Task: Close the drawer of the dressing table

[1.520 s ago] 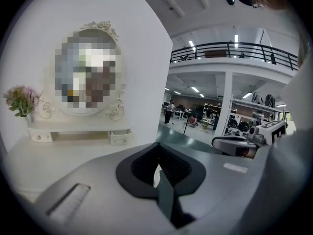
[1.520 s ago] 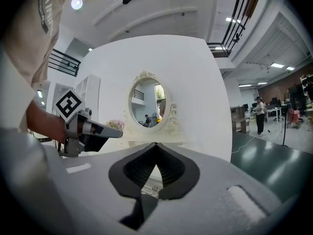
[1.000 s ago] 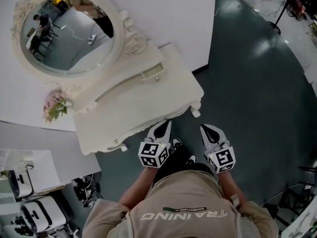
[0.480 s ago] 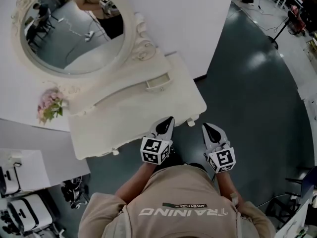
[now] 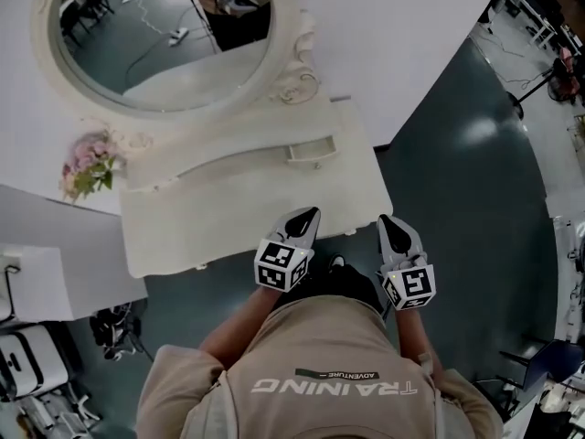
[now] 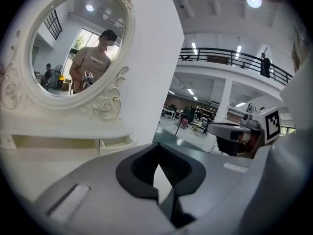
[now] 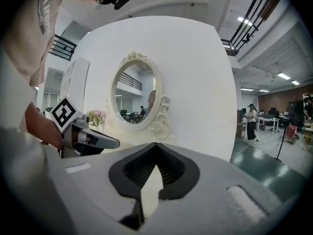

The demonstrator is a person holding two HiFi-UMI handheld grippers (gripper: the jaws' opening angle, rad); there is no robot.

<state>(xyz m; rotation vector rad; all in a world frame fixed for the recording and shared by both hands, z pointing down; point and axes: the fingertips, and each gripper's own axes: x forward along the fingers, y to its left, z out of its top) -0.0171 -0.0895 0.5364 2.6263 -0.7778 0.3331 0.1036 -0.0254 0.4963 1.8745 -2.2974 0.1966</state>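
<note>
One small cream drawer juts out open.

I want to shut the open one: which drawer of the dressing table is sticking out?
The small drawer at the raised shelf's right end; it juts forward, while the long front beside it sits flush.

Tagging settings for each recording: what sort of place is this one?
Probably a large hall or lab with a staged room corner: a cream carved dressing table with oval mirror backs onto a freestanding white wall panel, with glossy dark floor and a railed upper balcony beyond.
</note>
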